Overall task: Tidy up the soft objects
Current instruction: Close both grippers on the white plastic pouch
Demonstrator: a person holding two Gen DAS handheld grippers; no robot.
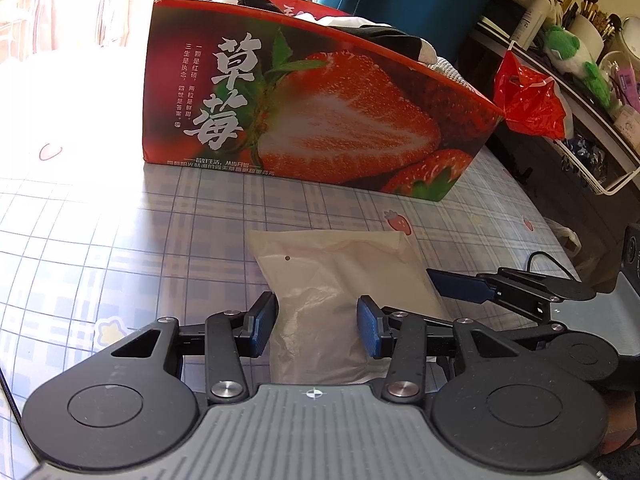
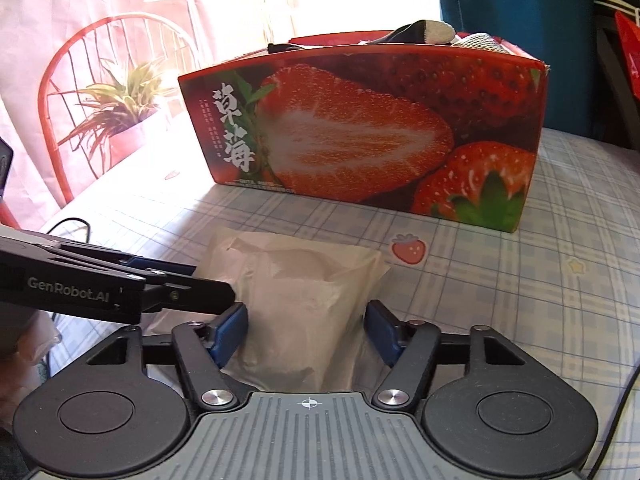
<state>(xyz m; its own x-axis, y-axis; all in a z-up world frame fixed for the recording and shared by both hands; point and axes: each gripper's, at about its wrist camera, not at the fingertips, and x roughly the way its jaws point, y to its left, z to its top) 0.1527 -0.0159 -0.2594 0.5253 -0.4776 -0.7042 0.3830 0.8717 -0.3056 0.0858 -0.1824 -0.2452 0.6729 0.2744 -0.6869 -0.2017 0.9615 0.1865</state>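
A soft whitish plastic packet (image 1: pixel 340 272) (image 2: pixel 304 280) lies on the plaid tablecloth (image 1: pixel 140 220) in front of a red strawberry-print box (image 1: pixel 320 120) (image 2: pixel 360 140). Dark and white fabric items (image 1: pixel 384 36) (image 2: pixel 424 32) stick out over the box rim. My left gripper (image 1: pixel 318 328) has its blue pads pressed against the packet's near end. My right gripper (image 2: pixel 306 330) holds the same packet between its pads, which touch both sides. One right finger (image 1: pixel 460 290) shows at the packet's right edge, and a left finger (image 2: pixel 192 300) shows at its left edge.
A red plastic bag (image 1: pixel 528 100) hangs by a white wire rack (image 1: pixel 592 184) of clutter on the right, with a green plush (image 1: pixel 568 46) above. A red wire chair (image 2: pixel 80 60) and a potted plant (image 2: pixel 120 100) stand far left. A black cable (image 2: pixel 72 224) lies there.
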